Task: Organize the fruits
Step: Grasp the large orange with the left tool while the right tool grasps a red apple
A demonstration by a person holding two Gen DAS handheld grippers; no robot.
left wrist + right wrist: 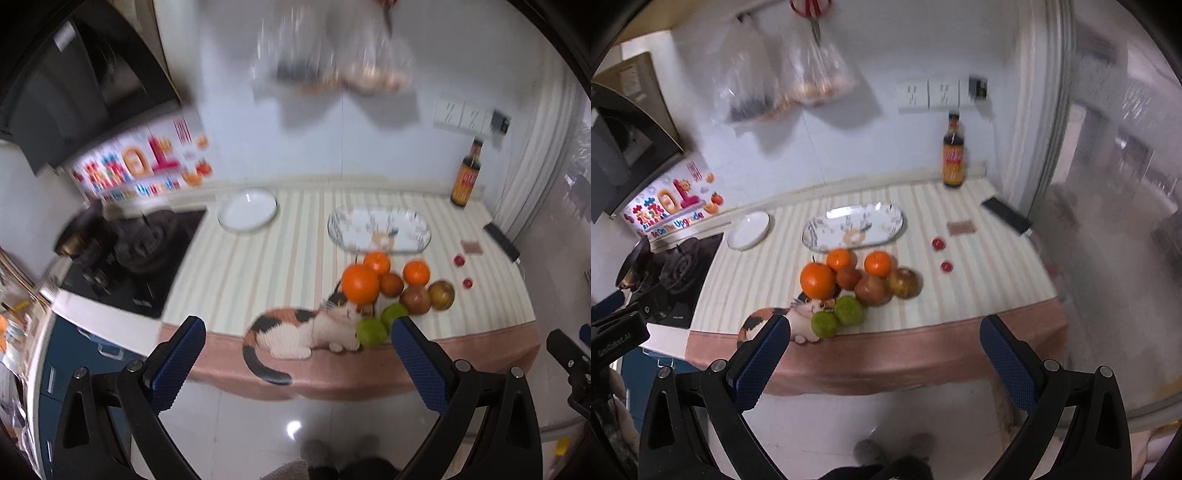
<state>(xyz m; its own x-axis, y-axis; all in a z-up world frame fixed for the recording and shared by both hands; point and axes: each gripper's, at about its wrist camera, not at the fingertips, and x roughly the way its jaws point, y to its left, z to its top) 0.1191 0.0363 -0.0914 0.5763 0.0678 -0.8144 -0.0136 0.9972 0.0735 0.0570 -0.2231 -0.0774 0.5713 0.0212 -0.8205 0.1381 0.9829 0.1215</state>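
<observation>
There are three oranges, two green fruits, and three reddish-brown fruits. Two little red things sit apart. There are two plates, one bottle, and two hanging bags.

- A dark sauce bottle stands upright at the table's back edge by the wall.
- A black gas stove sits left.
- Red-handled scissors hang above plastic bags.

hanging bags blurred, contents unclear
</observation>
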